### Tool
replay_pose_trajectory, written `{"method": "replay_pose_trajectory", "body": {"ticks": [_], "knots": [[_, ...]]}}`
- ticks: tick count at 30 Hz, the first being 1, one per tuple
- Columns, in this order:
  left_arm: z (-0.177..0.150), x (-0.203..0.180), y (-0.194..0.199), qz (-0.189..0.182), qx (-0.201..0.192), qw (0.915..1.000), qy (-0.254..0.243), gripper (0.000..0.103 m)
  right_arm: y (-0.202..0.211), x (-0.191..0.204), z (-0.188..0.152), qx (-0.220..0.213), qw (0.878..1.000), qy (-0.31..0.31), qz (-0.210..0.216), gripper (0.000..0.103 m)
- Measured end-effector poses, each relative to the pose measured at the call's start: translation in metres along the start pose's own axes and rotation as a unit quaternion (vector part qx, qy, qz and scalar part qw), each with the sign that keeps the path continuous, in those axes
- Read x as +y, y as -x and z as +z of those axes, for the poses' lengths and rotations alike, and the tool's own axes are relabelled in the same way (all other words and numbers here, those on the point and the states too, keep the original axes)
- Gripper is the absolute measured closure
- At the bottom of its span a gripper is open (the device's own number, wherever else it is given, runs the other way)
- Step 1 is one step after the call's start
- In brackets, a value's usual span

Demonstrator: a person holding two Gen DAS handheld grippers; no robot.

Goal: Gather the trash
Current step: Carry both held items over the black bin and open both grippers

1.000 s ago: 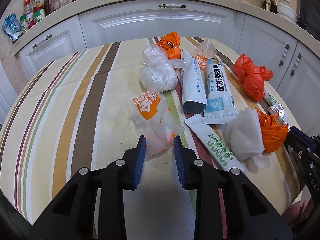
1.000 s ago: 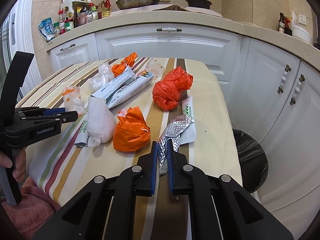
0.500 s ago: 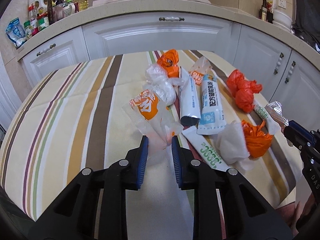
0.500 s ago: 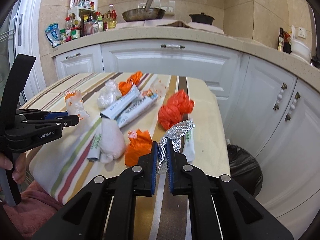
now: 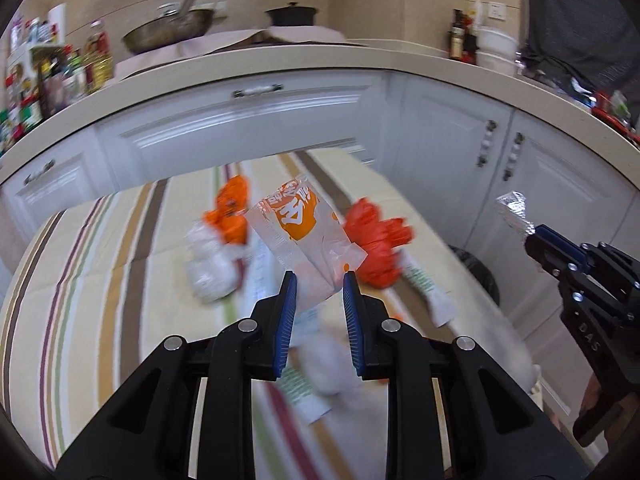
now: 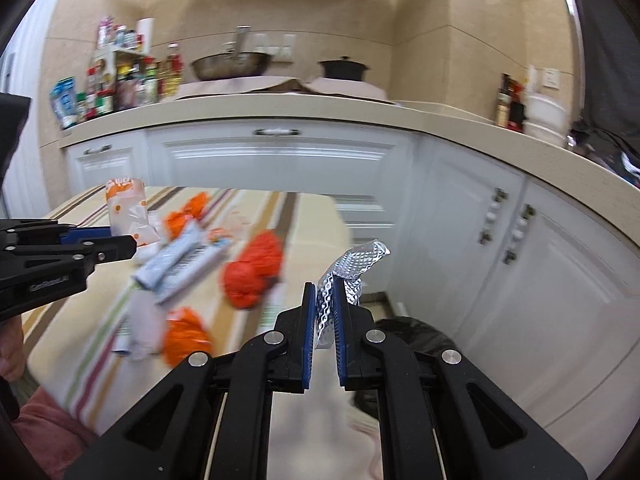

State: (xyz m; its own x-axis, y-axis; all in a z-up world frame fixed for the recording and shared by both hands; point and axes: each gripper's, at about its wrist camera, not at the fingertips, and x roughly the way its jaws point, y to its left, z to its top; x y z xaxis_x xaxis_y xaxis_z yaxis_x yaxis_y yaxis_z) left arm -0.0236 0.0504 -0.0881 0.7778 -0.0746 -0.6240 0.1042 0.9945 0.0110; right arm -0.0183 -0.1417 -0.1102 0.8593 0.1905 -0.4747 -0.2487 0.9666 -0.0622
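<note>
My left gripper (image 5: 318,286) is shut on a clear plastic bag with an orange print (image 5: 304,228) and holds it above the striped table (image 5: 100,280). It also shows in the right wrist view (image 6: 126,210). My right gripper (image 6: 323,292) is shut on a crinkled silver foil wrapper (image 6: 352,266), held off the table's right edge. The wrapper shows in the left wrist view (image 5: 514,212) too. A black-lined trash bin (image 6: 412,332) stands on the floor below and to the right of the right gripper.
Several pieces of trash lie on the table: a red-orange bag (image 6: 254,276), a smaller orange bag (image 6: 186,338), white pouches (image 6: 180,260), a clear bag (image 5: 210,268) and a white wad. White cabinets (image 6: 280,160) and a counter run behind and to the right.
Both grippers have risen from the table with their items. The left lifted the orange-print bag; the right carried the foil wrapper up and rightward toward the bin.
</note>
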Motion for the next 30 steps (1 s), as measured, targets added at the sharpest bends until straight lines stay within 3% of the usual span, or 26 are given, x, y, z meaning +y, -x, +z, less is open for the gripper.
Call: {"method": "replay_pose_trajectory", "body": {"ticks": [11,21,28,30], "knots": [[0.037,-0.113,-0.062,-0.073,0.017,0.9942,-0.077,0.08,-0.031,-0.082,-0.014,0.019,0.997,-0.043,-0.058,0.093],[0.051,-0.187,-0.143,-0.091,0.085,0.9863,-0.109,0.08,-0.072,-0.147,-0.031,0.037,0.993,-0.086,-0.07,0.093],[0.058,-0.21,-0.183,-0.089,0.114,0.9823,-0.119,0.078,-0.101,-0.171,-0.042,0.051,0.991,-0.11,-0.055,0.093],[0.056,-0.212,-0.193,-0.087,0.124,0.9815,-0.118,0.072,-0.108,-0.177,-0.046,0.052,0.99,-0.12,-0.055,0.088]]}}
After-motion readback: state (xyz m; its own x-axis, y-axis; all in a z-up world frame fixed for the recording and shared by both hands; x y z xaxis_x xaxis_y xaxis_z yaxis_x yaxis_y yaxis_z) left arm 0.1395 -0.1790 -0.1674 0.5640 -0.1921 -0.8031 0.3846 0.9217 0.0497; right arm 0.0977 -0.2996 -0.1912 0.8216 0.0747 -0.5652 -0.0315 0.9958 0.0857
